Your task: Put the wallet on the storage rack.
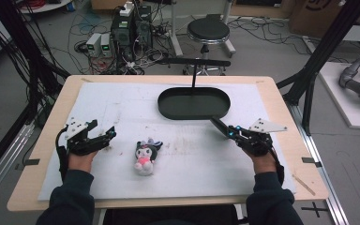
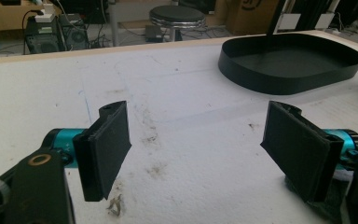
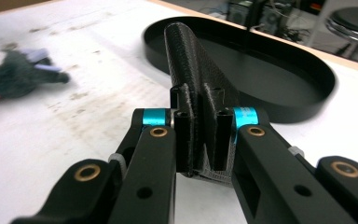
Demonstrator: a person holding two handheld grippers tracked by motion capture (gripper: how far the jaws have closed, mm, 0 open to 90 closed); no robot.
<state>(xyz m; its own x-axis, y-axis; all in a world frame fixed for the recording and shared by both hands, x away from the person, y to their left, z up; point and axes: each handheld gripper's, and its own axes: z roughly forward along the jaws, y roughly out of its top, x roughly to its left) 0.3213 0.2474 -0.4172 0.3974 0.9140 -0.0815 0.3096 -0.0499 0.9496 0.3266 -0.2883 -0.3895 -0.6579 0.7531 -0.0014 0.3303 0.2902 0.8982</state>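
Observation:
A small plush toy (image 1: 145,157) with a black head, white face and pink body lies on the white mat, near the front and between my two hands. My left gripper (image 1: 99,136) rests at the mat's left, its jaws spread wide with only stained mat between the pads (image 2: 105,149). My right gripper (image 1: 217,123) hovers at the right, just in front of the empty black oval tray (image 1: 194,103). In the right gripper view its jaws (image 3: 182,42) are pressed flat together with nothing between them. The toy (image 3: 14,74) shows blurred off to its left, and the tray (image 3: 270,70) lies behind the jaws.
The white mat (image 1: 122,101) covers most of the wooden table (image 1: 281,117). A black T-shaped stand (image 1: 194,62) rises behind the tray. Beyond the table are a stool (image 1: 208,32), computer boxes (image 1: 131,28) and cables on the floor. Black frame posts flank both sides.

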